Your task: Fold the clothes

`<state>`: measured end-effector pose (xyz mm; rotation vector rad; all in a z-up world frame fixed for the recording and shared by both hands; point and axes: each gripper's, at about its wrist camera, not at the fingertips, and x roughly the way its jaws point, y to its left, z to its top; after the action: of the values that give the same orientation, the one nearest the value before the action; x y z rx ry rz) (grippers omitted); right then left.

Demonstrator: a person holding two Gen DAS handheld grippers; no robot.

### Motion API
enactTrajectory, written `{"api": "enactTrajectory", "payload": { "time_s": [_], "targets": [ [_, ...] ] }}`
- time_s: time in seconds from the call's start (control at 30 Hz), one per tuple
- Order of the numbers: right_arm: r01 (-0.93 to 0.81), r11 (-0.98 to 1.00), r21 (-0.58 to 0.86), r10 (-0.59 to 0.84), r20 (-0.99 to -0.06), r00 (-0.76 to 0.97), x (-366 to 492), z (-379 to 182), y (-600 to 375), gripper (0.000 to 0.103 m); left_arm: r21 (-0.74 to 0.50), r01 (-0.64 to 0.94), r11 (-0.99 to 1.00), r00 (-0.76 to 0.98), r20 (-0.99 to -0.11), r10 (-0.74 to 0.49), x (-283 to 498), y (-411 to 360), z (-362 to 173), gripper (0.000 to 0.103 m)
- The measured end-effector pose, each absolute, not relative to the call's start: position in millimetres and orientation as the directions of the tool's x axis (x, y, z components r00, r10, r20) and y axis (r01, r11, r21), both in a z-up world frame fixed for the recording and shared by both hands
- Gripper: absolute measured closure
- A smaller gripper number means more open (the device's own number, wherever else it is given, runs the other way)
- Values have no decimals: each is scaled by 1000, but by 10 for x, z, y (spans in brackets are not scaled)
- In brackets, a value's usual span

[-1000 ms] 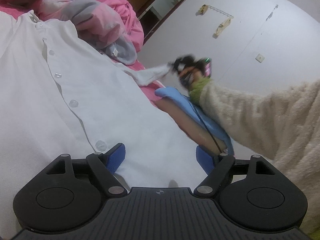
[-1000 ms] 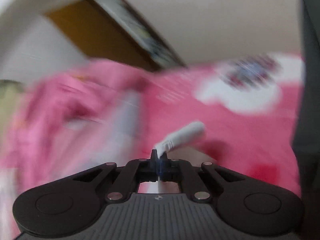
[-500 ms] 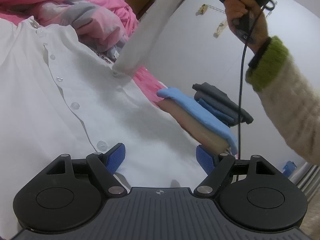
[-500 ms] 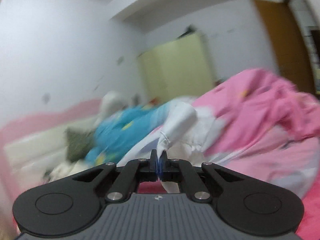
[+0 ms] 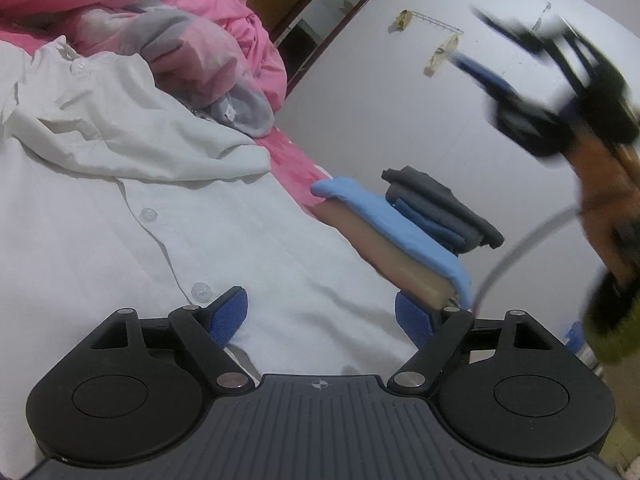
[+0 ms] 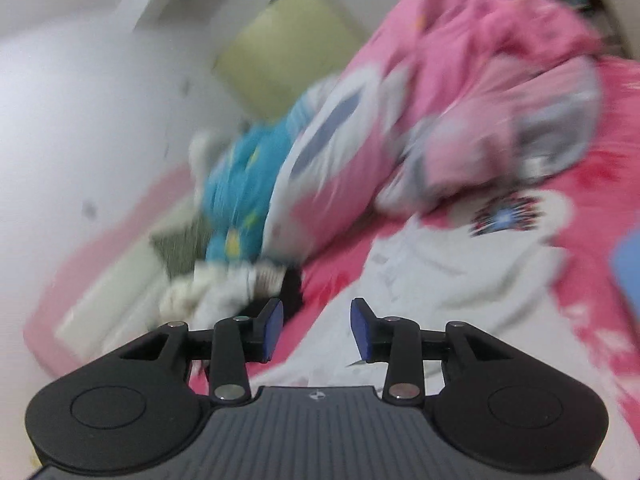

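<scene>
The white button-up shirt (image 5: 168, 216) lies flat on the bed between the left gripper (image 5: 320, 314)'s open fingers. Soft, limp, light; best pinched at hem or sleeve. The right gripper (image 6: 316, 330)'s fingers have just been opening, empty.

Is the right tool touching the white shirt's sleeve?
Apart. The left wrist view shows the right tool raised against the wall, its jaws just opened and empty, while the sleeve lies folded across the shirt.

Shirt (image 5: 208, 216) on bed (image 5: 296, 168), folded stack (image 5: 400, 232) right, bedding heap (image 5: 192, 40) behind.
</scene>
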<state>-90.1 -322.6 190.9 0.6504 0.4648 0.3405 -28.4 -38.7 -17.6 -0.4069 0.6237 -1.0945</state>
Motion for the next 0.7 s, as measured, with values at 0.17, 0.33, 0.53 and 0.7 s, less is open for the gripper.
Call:
{"api": "enactTrajectory", "payload": {
  "time_s": [0.17,0.33,0.53,0.7],
  "targets": [
    [-105,683,723,341,-188,921,-1717,1957,-3625,63,-633,653,415,333,-251,-909,-271,-302,-115,21],
    [-75,636,768,280,-138,950,-1989,1787,-3881,63,-638,618,458,369,-280,-887,-268,-214,129,21],
    [70,602,795,292,-301,908,-1047,969,-4022,63,-495,658,568,449,-347,-823,-31,-363,793,21],
    [194,640,744,211,-413,886,-170,453,-4085,64,-264,717,645,521,-412,-747,463,-1035,1266,21]
  ]
}}
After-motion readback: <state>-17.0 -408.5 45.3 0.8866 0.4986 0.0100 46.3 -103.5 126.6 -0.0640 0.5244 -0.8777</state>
